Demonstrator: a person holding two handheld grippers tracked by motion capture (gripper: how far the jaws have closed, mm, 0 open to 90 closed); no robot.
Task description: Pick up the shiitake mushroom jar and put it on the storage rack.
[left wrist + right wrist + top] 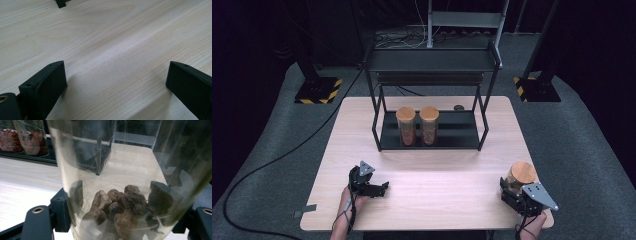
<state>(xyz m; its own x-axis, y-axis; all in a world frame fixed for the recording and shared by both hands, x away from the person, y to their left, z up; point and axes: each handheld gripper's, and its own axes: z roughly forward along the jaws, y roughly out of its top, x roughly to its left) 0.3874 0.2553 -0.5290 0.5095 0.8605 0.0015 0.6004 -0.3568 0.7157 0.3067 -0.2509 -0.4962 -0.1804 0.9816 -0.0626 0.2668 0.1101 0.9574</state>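
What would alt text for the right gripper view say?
A clear glass jar holding brownish lumps sits clamped between the right gripper's black jaws. Behind it lie a pale wooden table and a black rack.

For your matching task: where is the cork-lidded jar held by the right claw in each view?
High view: jar at lower right, in the right claw.
Right gripper view: jar centre, close up.
Left gripper view: bare table between open jaws.
Shared landmark: the black rack.

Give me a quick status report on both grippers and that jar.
Right gripper shut on glass jar, cork lid on. Left gripper open over bare table. Shelf rack ahead holds two jars; path clear.
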